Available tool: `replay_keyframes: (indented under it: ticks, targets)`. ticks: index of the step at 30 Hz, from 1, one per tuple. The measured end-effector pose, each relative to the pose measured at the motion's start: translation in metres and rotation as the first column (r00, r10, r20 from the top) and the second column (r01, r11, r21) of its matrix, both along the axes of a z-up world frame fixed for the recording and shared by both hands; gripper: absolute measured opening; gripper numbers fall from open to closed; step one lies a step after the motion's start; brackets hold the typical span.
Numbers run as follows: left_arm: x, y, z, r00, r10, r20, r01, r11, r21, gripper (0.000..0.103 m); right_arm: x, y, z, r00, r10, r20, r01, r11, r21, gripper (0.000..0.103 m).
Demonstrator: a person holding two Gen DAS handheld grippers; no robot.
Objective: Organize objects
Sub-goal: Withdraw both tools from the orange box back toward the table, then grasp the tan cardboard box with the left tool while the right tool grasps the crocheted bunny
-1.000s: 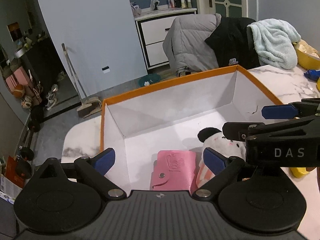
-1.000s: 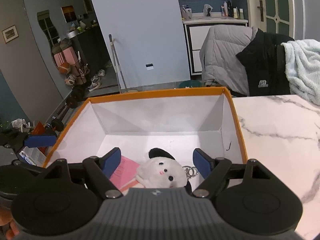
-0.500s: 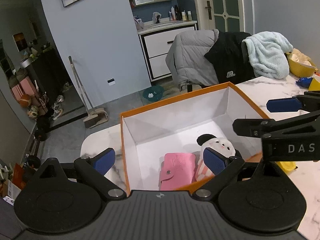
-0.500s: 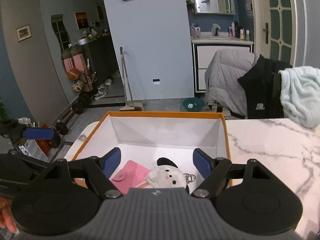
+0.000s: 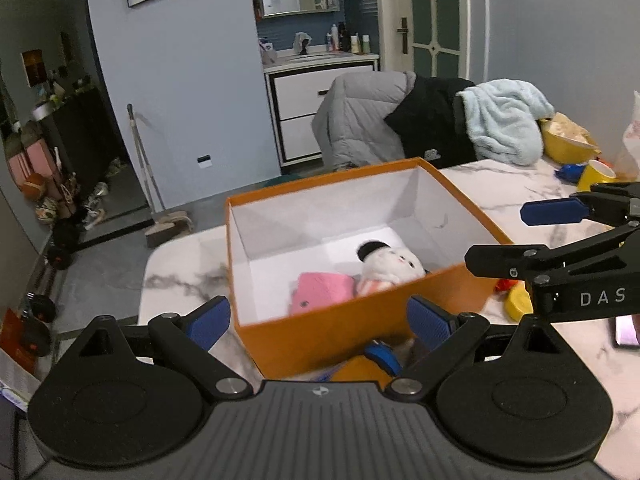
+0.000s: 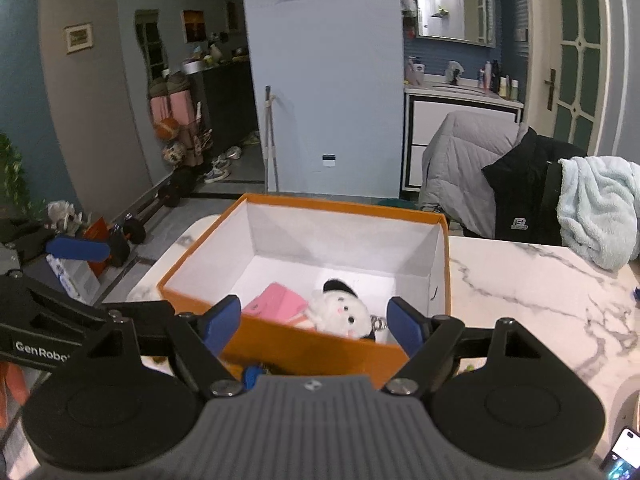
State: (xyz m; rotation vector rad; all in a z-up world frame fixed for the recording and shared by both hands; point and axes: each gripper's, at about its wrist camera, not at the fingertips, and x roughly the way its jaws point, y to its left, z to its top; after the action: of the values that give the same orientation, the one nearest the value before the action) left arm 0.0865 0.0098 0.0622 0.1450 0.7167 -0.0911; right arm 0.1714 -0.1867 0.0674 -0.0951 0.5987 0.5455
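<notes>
An orange box (image 5: 320,332) with a white inside stands on the marble table; it also shows in the right wrist view (image 6: 304,352). Inside lie a pink wallet (image 5: 320,290) (image 6: 276,306) and a white plush toy with a black ear (image 5: 390,266) (image 6: 340,314). My left gripper (image 5: 318,322) is open and empty, held above the table just in front of the box. My right gripper (image 6: 314,322) is open and empty, in front of the box's near wall. A blue and orange object (image 5: 380,358) lies on the table in front of the box, partly hidden.
A yellow object (image 5: 516,304) lies right of the box. A yellow cup (image 5: 594,174), a yellow bowl (image 5: 564,148) and a light blue towel (image 5: 504,128) are at the far right. A phone (image 6: 622,456) lies near the right edge. Jackets hang over chairs behind the table.
Both grippers have pulled back and up out of the box, so its near wall and the table in front now show. Both stay open. The wallet and plush stay in the box.
</notes>
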Motion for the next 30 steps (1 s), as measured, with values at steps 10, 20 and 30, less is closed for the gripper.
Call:
replay_keyframes:
  ticks: [10, 20, 30]
  targets:
    - [-0.028, -0.003, -0.044, 0.998, -0.046, -0.052, 0.045, 0.999, -0.014, 0.103, -0.041, -0.015, -0.030, 0.993, 0.110, -0.040, -0.114, 0.990, -0.089, 0.085]
    - [-0.041, -0.016, -0.092, 0.986, -0.136, -0.093, 0.132, 0.990, -0.050, 0.103, -0.062, -0.027, -0.074, 0.967, 0.206, -0.148, -0.230, 0.958, -0.172, 0.086]
    - [-0.046, -0.031, -0.118, 0.950, -0.284, -0.132, 0.286, 0.958, -0.002, 0.103, -0.067, -0.023, -0.111, 0.933, 0.250, -0.261, -0.314, 0.918, -0.244, 0.076]
